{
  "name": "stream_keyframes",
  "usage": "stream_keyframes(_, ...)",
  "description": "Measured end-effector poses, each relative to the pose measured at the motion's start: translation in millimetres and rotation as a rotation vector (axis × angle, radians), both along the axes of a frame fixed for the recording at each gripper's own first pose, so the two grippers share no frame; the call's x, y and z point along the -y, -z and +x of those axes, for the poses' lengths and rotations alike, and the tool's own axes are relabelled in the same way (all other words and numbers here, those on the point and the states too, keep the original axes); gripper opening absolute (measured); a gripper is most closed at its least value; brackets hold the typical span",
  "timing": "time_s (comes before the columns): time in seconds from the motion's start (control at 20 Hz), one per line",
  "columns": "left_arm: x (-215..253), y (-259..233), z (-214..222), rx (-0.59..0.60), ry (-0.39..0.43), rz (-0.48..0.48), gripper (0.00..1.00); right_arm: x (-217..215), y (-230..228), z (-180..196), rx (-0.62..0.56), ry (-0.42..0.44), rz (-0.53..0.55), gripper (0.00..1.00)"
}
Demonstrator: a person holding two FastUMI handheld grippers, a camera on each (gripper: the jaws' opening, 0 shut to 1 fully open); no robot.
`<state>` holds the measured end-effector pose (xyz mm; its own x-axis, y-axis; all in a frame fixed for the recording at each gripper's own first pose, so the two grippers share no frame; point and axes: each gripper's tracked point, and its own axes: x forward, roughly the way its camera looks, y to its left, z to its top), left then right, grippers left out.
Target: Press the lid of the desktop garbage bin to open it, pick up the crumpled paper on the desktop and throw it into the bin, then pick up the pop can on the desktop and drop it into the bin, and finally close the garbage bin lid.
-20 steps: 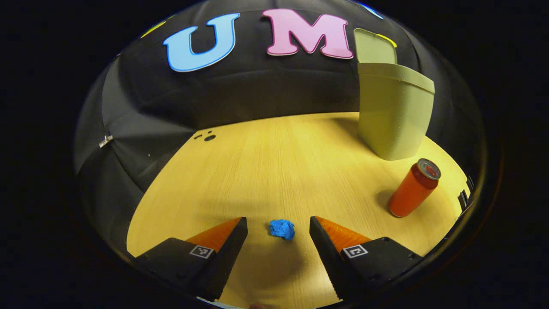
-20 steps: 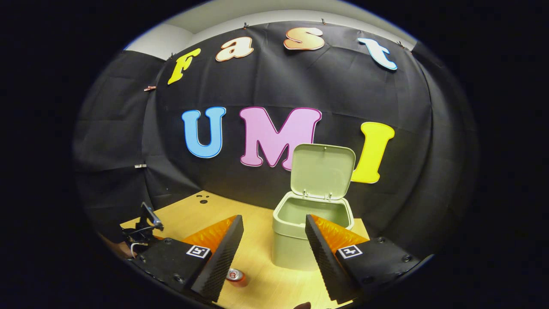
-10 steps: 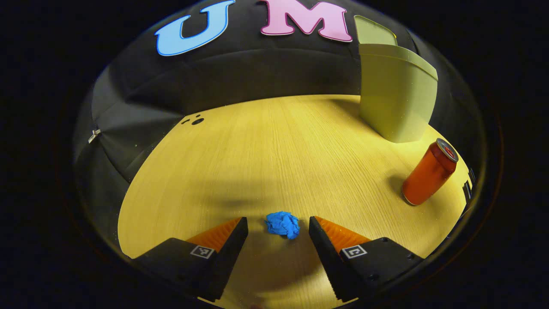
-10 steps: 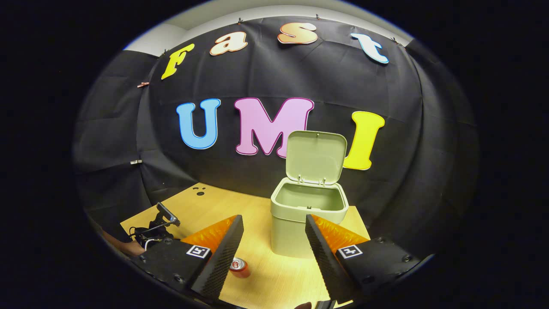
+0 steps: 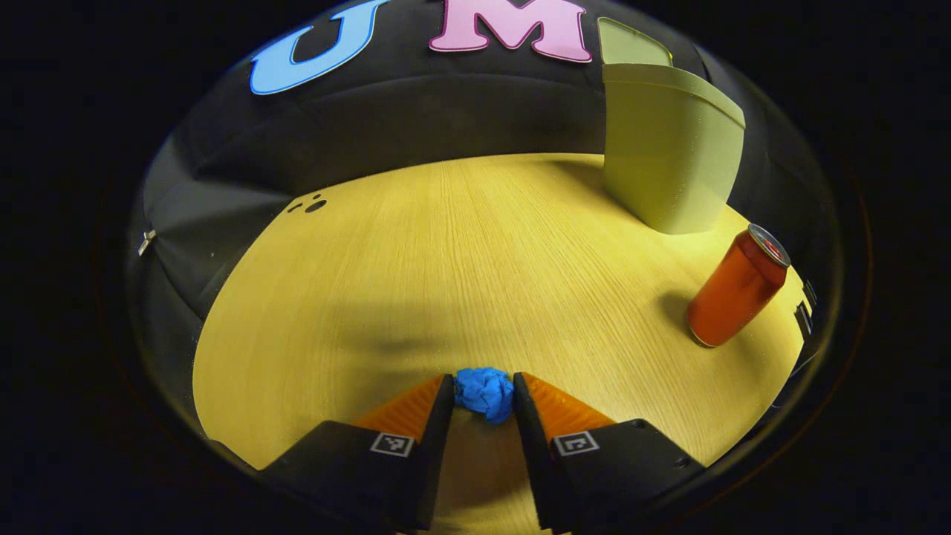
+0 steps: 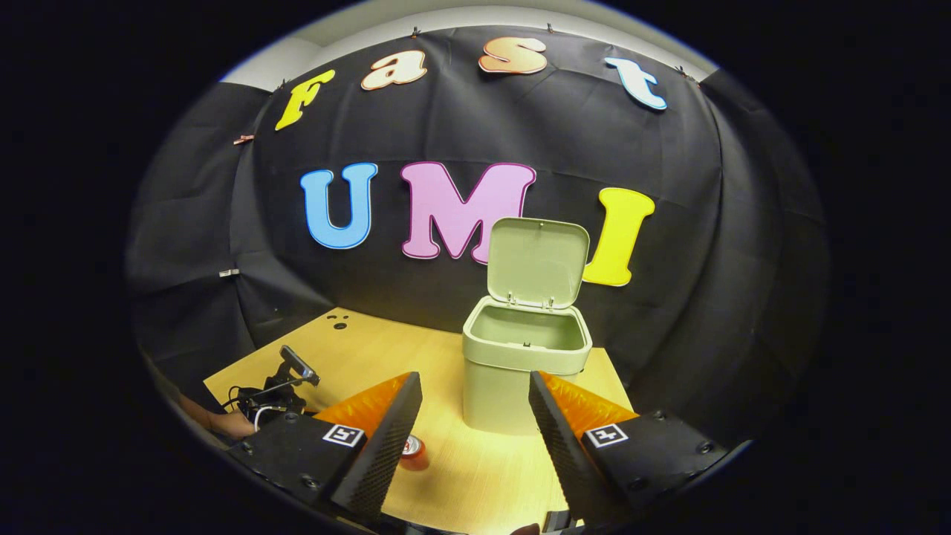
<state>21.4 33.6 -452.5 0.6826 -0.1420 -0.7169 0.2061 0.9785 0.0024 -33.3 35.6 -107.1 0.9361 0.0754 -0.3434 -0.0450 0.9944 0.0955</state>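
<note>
A crumpled blue paper ball (image 5: 484, 391) lies low on the wooden desktop (image 5: 461, 267), and my left gripper (image 5: 481, 394) is shut on it, one finger pressing each side. An orange pop can (image 5: 735, 287) stands upright to the right; its top also peeks past a finger in the right gripper view (image 6: 412, 450). The pale green bin (image 6: 524, 364) stands at the back of the desk with its lid (image 6: 536, 261) swung up and its inside bare; the left gripper view has the bin (image 5: 669, 163) at upper right. My right gripper (image 6: 474, 427) hangs open above the desk, in front of the bin.
The left gripper and the hand holding it (image 6: 256, 405) are at lower left in the right gripper view. A few small dark holes (image 5: 312, 204) mark the desk's far left corner. Black cloth walls close the desk at the back and sides.
My left gripper came down around the blue paper ball and its fingers closed onto it. The right gripper drew back and rose a little from the bin, staying open.
</note>
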Motion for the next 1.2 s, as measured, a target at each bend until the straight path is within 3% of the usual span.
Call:
stream_keyframes(0.35, 4.8, -14.1, 2.3, 0.021, 0.012, -0.027, 0.38, -6.4, 4.8, -4.5, -0.013, 0.0, 0.017, 0.92)
stream_keyframes(0.55, 9.3, -57.3, 7.3, 0.094, -0.023, -0.089, 0.42, -11.3, 5.7, -2.2, -0.011, -0.01, 0.031, 0.92)
stream_keyframes(0.85, 45.5, -169.4, 40.1, 0.292, -0.006, -0.201, 0.42, -10.2, 5.0, 4.4, 0.007, -0.016, 0.033, 0.92)
stream_keyframes(1.2, 100.9, -316.9, 91.0, 0.533, 0.071, -0.393, 0.42, -0.8, 8.7, 8.0, 0.008, 0.002, 0.035, 0.92)
